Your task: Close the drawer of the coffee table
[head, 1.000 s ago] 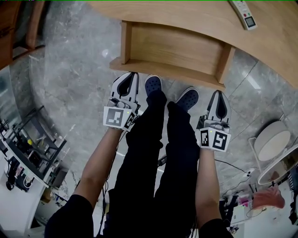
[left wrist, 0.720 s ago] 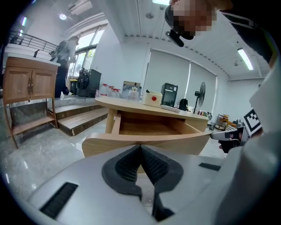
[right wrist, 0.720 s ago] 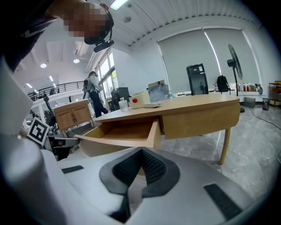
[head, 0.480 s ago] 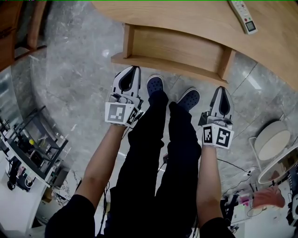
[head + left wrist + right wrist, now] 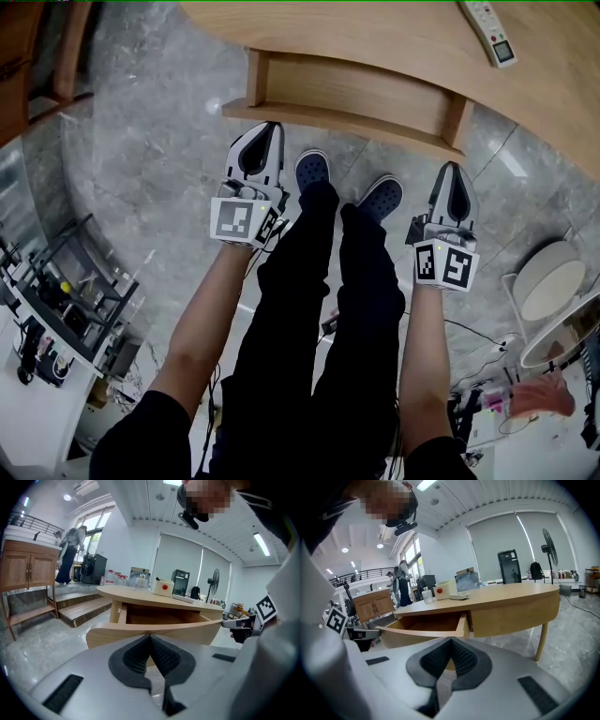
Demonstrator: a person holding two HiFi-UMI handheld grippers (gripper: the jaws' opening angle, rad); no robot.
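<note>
The wooden coffee table (image 5: pixel 375 33) has its drawer (image 5: pixel 352 92) partly pulled out toward me, and the inside looks empty. My left gripper (image 5: pixel 268 129) is shut, its tip at the left end of the drawer front (image 5: pixel 342 120). My right gripper (image 5: pixel 452 169) is also shut, just below the front's right end. In the left gripper view the curved drawer front (image 5: pixel 112 633) fills the space right ahead of the closed pads (image 5: pixel 161 656). The right gripper view shows the open drawer (image 5: pixel 426 623) just beyond the shut jaws.
A remote control (image 5: pixel 489 28) lies on the tabletop. My legs and blue shoes (image 5: pixel 311 171) stand between the grippers. Round white stools (image 5: pixel 551 281) sit at the right, a cluttered rack (image 5: pixel 66 300) at the left, and a cable (image 5: pixel 473 337) crosses the grey marble floor.
Both grippers have moved forward toward the table, and the drawer has slid part of the way in, so less of its inside shows.
</note>
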